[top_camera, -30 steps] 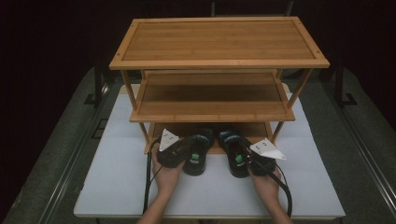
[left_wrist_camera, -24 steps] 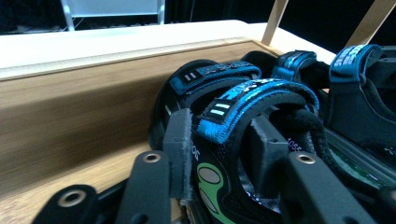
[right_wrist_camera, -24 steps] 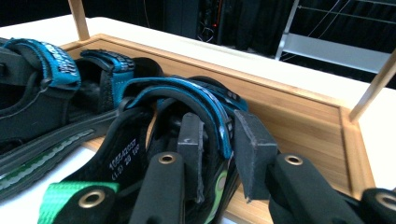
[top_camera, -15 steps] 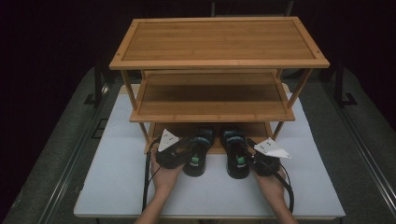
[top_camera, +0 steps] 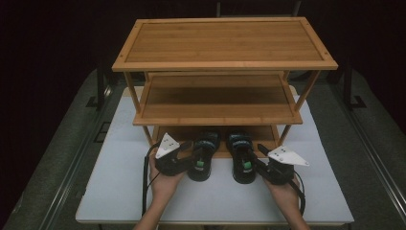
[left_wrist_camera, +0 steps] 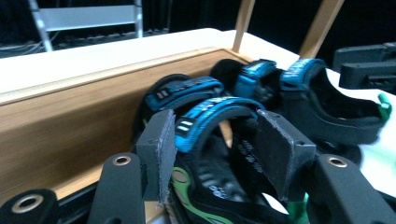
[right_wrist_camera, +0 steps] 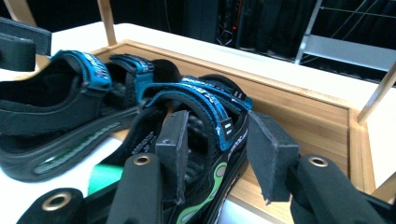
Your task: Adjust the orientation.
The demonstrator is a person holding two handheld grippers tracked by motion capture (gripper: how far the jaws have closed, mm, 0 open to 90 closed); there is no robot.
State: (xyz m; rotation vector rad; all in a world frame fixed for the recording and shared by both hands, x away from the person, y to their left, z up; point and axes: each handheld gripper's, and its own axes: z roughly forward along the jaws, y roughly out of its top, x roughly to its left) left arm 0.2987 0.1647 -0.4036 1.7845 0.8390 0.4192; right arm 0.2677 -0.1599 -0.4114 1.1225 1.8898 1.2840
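Note:
Two black sandals with blue straps and green trim lie side by side, toes on the bottom shelf [top_camera: 218, 135] of a bamboo rack and heels out on the white table. My left gripper [top_camera: 191, 157] straddles the heel strap of the left sandal [top_camera: 205, 152]. In the left gripper view its jaws [left_wrist_camera: 219, 149] have just been opening, and the far pad stands off the strap [left_wrist_camera: 210, 114]. My right gripper [top_camera: 261, 164] straddles the right sandal [top_camera: 242, 155] the same way. Its jaws [right_wrist_camera: 223, 149] have also just been opening, leaving a gap beside the strap [right_wrist_camera: 205, 100].
The three-tier bamboo rack [top_camera: 218, 110] stands on the white table [top_camera: 119, 191], with its middle and top shelves overhanging the sandals. Slanted rack legs [top_camera: 143, 132] flank the bottom shelf. A dark floor and metal rails surround the table.
Both grippers' jaws have spread apart from around the sandals' heel straps. The hands and the sandals have hardly shifted.

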